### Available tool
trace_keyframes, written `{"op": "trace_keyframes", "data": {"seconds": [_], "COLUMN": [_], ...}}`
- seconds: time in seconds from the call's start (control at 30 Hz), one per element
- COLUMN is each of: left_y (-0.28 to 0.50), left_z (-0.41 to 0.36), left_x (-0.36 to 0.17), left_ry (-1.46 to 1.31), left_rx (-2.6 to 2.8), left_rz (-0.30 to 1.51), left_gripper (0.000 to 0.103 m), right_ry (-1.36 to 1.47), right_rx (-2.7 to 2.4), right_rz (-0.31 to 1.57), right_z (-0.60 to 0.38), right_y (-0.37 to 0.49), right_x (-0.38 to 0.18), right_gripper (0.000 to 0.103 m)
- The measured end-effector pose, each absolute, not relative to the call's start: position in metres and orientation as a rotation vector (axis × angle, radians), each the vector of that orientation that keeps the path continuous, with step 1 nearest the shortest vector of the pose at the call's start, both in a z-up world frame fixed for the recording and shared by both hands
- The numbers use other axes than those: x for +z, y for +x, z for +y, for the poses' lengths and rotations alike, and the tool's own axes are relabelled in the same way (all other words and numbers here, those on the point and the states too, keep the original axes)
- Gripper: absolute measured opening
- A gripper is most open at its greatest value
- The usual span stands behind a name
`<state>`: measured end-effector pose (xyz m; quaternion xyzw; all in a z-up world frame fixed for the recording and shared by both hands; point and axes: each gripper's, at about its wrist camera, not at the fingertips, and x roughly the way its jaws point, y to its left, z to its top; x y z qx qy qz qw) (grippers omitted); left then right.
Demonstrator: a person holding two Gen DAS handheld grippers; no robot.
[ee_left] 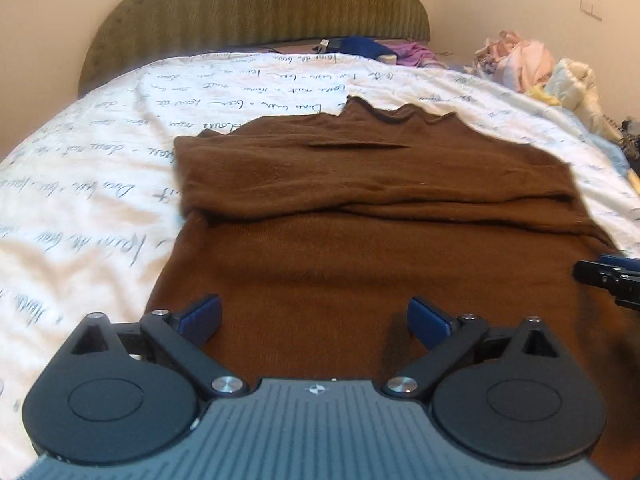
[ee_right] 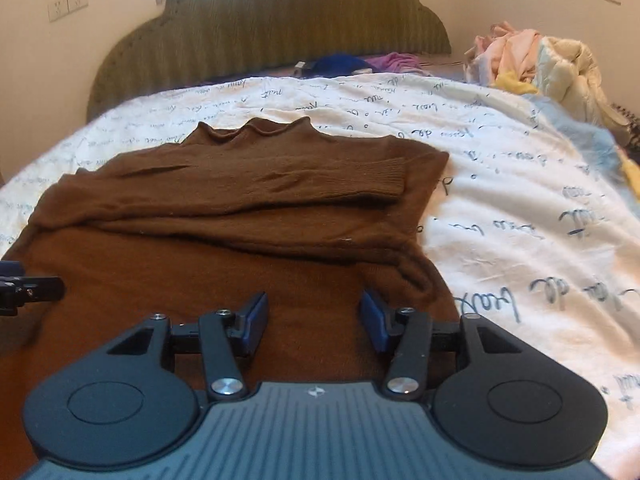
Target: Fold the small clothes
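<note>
A brown knit sweater [ee_left: 360, 208] lies flat on the bed, collar toward the headboard, both sleeves folded across the chest. It also shows in the right wrist view [ee_right: 224, 208], where a ribbed cuff [ee_right: 384, 176] rests near its right edge. My left gripper [ee_left: 314, 316] is open and empty over the sweater's near left part. My right gripper [ee_right: 314, 312] is open and empty over the near right part. The right gripper's tip [ee_left: 604, 278] shows at the right edge of the left wrist view. The left gripper's tip [ee_right: 28, 288] shows at the left edge of the right wrist view.
The bed has a white cover with script print [ee_left: 100, 168] and a green padded headboard [ee_left: 260, 4]. A pile of pale clothes [ee_right: 532, 60] lies at the far right. Blue and purple items [ee_left: 372, 48] lie by the headboard.
</note>
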<state>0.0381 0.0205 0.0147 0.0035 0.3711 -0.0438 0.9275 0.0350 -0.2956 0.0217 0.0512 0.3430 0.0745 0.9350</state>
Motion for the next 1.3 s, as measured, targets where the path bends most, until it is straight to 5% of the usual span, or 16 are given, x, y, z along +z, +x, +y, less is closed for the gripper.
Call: {"op": "trace_keyframes", "data": {"seconds": [0.1,0.2,1.3], "left_y": [0.016,0.003,-0.11], "left_z": [0.025,0.02,0.006], "left_x": [0.009,-0.002,0.008], "left_ry": [-0.027,0.051,0.124], "left_rx": [-0.081,-0.078,-0.14], "left_rz": [0.793,0.747,0.757], "left_gripper": [0.101,0.103,0.103], "right_ry": [0.113,0.042,0.047], "right_rx": [0.175,0.167,0.195], "right_rz": [0.693,0.715,0.708], "right_z": [-0.287,-0.281,-0.271], "right_y": [0.01,0.0,-0.1], "right_x": [0.026,0.003,0.017], "right_gripper": [0.058,0.078,0.098]}}
